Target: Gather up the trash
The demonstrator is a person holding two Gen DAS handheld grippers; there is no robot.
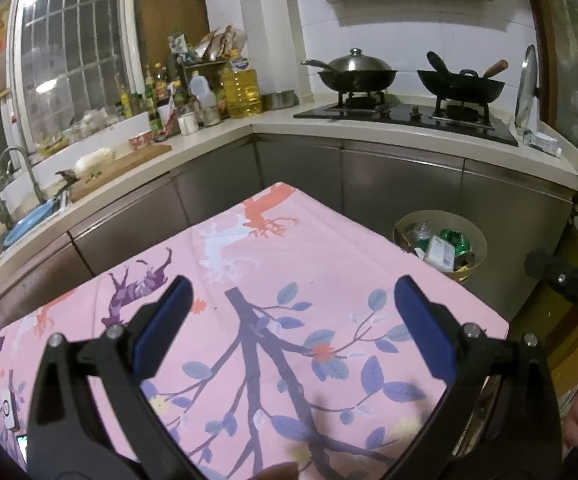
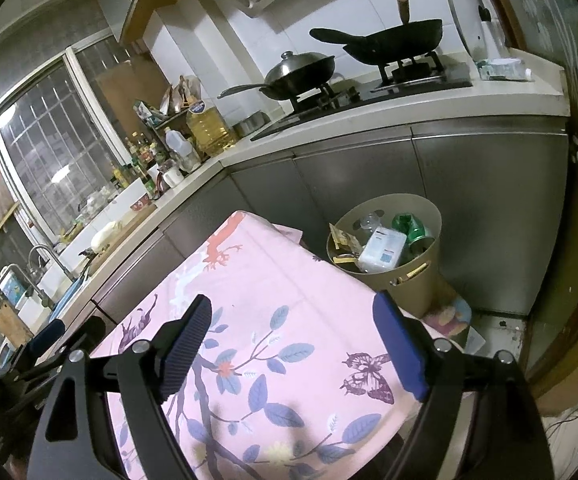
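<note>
**Q:** What do the two wrist views show, and why are both tools held this way?

**A:** The left gripper (image 1: 289, 300) and the right gripper (image 2: 293, 320) both hang over the worktop (image 1: 329, 264), which is covered by a pink floral cloth. On each, the jaws stand wide apart with nothing between the blue pads. Both point forward and slightly downward, which reads as a resting or finishing pose and not a reach.

**Q:** Where is the trash?

**A:** Beyond the jaws and to their right, off the far corner of the worktop, a beige bin (image 2: 417, 280) stands on the floor against the steel cabinets (image 2: 489, 208). It already holds a white packet (image 2: 383, 250), a crushed green can (image 2: 411, 228), a clear bottle (image 2: 369, 222) and a yellowish wrapper (image 2: 345, 240), piled to the rim.

**Q:** Is anything left to pick up?

**A:** Ahead of and between the jaws, the cloth shows only its printed branches and leaves; no loose litter is visible there. A small white object (image 1: 7, 408) lies at the worktop's near left edge, outside the left jaw; what it is cannot be told.

**Q:** How far along is the task, then?

**A:** Probably at or near its end: the bin is full and both jaws are empty.

**Q:** And the stove behind?

**A:** Two woks (image 1: 355, 76) sit there, well beyond the jaws and likely irrelevant.
</note>
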